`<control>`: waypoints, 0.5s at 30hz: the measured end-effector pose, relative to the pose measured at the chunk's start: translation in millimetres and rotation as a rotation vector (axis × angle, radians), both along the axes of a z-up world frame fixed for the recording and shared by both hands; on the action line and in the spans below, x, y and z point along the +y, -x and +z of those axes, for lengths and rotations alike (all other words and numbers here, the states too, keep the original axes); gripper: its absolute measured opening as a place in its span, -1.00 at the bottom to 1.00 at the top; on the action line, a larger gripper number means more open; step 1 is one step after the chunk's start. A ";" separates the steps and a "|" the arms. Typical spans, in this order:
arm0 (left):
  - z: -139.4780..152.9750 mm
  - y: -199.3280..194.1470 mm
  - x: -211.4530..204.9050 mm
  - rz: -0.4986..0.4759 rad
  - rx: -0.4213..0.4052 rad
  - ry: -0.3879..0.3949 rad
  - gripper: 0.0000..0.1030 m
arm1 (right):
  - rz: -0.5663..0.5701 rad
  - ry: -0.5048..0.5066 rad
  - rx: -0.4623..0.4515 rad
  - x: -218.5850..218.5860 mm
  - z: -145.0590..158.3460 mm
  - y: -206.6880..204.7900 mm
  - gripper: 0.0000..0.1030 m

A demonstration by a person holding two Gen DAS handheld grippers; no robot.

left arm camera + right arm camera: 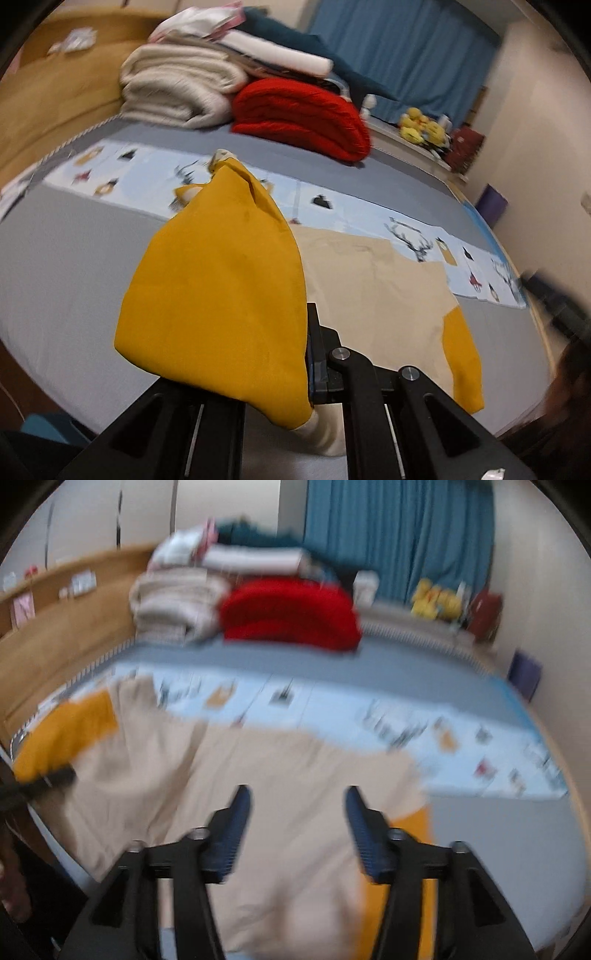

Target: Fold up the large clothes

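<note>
A large beige garment (373, 284) with mustard-yellow sleeves lies spread on the bed; it also shows in the right wrist view (280, 786). My left gripper (295, 354) is shut on one mustard sleeve (218, 295) and holds it lifted, draped over the fingers. The other mustard sleeve (463, 362) lies flat at the right. My right gripper (297, 827) is open and empty, hovering over the beige body, with a mustard sleeve (413, 834) just to its right. The left gripper's dark finger (55, 775) with its sleeve (66, 727) shows at the far left there.
The bed has a grey sheet (66, 258) with a light-blue printed band (351, 210). Folded beige blankets (177, 88) and a red blanket (303, 114) are stacked at the far side. A wooden headboard (55, 92) stands left, a blue curtain (406, 55) behind.
</note>
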State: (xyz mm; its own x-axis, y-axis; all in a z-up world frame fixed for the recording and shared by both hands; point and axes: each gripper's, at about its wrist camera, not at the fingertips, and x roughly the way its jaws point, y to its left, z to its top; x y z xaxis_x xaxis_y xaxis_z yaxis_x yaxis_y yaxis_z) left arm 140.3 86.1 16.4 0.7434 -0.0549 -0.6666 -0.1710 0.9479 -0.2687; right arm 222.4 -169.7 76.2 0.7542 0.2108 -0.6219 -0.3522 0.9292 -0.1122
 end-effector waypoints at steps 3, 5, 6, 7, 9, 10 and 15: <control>6.2 -6.7 -32.0 -0.057 -0.031 -0.052 -0.84 | -0.001 0.057 -0.114 -43.3 38.4 -0.8 0.43; 10.0 -12.8 -61.8 -0.113 -0.052 -0.089 -0.85 | -0.027 0.108 -0.153 -71.8 48.1 -2.7 0.43; 10.7 -15.7 -74.1 -0.135 -0.057 -0.104 -0.85 | -0.059 0.125 -0.157 -87.7 48.0 -4.5 0.43; 10.5 -19.5 -92.5 -0.170 -0.064 -0.125 -0.85 | -0.112 0.118 -0.149 -107.3 44.5 -6.8 0.43; 7.5 -26.1 -124.5 -0.231 -0.066 -0.147 -0.85 | -0.212 0.075 -0.100 -137.7 34.5 -7.9 0.42; 5.3 -29.2 -138.7 -0.257 -0.062 -0.152 -0.85 | -0.251 0.083 -0.056 -149.0 30.4 -13.1 0.42; -28.3 -46.1 -224.7 -0.457 0.014 -0.196 -0.86 | -0.321 0.074 -0.051 -185.1 30.3 -6.2 0.42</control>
State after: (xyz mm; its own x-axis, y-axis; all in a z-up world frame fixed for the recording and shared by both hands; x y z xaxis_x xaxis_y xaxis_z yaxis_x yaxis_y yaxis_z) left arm 186.3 -138.5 -11.9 0.6637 -0.2455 -0.7065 0.2712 0.9593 -0.0785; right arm 228.6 -354.8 106.5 0.8053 -0.0866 -0.5864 -0.0354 0.9805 -0.1933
